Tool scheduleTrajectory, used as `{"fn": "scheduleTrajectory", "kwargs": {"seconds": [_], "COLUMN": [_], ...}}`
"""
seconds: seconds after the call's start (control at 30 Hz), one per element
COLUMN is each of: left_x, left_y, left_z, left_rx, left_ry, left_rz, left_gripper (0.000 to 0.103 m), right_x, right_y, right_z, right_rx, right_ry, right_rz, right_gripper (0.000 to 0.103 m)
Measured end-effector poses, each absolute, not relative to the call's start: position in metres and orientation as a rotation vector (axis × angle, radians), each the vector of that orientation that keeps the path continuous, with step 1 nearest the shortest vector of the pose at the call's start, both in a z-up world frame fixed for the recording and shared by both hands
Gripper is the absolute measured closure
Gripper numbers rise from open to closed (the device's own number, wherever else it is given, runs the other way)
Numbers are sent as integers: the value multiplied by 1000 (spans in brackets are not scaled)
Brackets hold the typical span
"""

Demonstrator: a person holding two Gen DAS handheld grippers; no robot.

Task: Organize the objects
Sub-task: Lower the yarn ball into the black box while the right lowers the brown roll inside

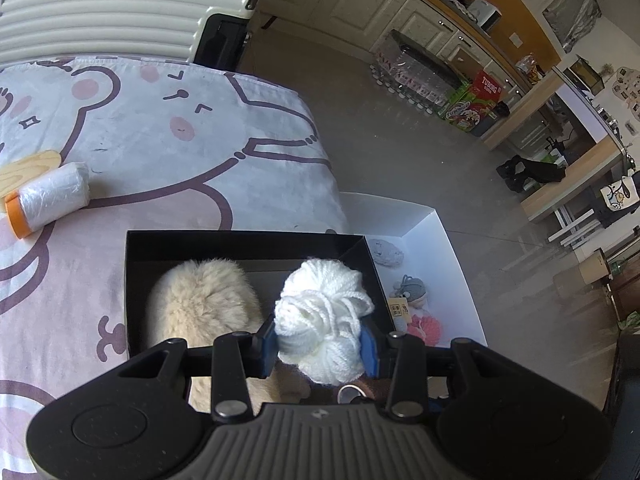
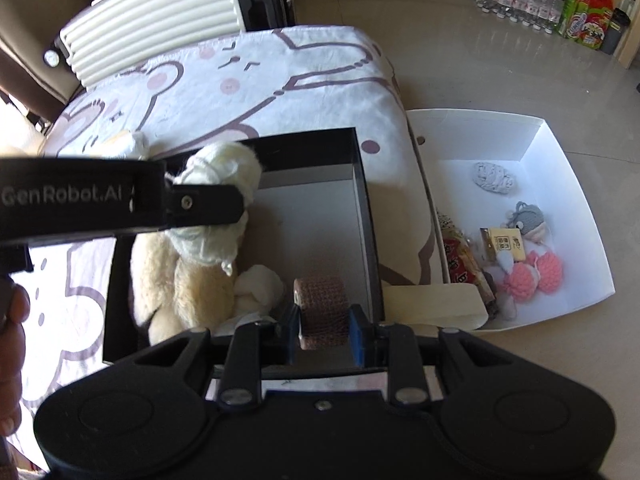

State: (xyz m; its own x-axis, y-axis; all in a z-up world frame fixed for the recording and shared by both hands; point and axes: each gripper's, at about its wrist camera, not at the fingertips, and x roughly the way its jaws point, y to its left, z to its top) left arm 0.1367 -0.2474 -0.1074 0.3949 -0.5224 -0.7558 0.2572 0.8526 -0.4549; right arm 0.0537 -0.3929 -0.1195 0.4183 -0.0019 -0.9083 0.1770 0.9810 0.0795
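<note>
A black box (image 1: 240,240) (image 2: 360,168) sits on a bear-print sheet. My left gripper (image 1: 320,340) is shut on a ball of white yarn (image 1: 324,312) and holds it over the box; the gripper also shows in the right wrist view (image 2: 208,204) with the yarn (image 2: 224,172). A cream plush toy (image 1: 200,304) (image 2: 180,280) lies in the box. My right gripper (image 2: 324,320) is shut on a brown bandage roll (image 2: 322,308) over the box's near right corner.
A white tray (image 1: 452,248) (image 2: 560,152) stands on the floor to the right with knitted toys and a snack pack. A roll with an orange end (image 1: 48,200) and a wooden piece (image 1: 28,168) lie on the sheet at left. A cream suitcase (image 1: 120,4) stands behind.
</note>
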Motion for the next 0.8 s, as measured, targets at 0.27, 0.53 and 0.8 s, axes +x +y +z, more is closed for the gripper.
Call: {"fn": "scheduleTrajectory", "kwargs": {"seconds": [0.27,0.53,0.8], "left_x": [149,154,153], "left_y": [-258,-273,-287], "left_z": [-124,-140,-154], "left_rx": [-328,-343,-324], "left_ry": [1085,1115,1144], "left_rz": [-539,-546,-542], "left_gripper": [61,61,61], "right_x": [66,59,41], "right_y": [-387,-386,-388], "right_z": [-137,-132,-108], "right_rx": [148,68,23], "right_ry": [1206,1209,1138], "right_rz": [-21,-6,-3], "right_gripper": [76,52,57]}}
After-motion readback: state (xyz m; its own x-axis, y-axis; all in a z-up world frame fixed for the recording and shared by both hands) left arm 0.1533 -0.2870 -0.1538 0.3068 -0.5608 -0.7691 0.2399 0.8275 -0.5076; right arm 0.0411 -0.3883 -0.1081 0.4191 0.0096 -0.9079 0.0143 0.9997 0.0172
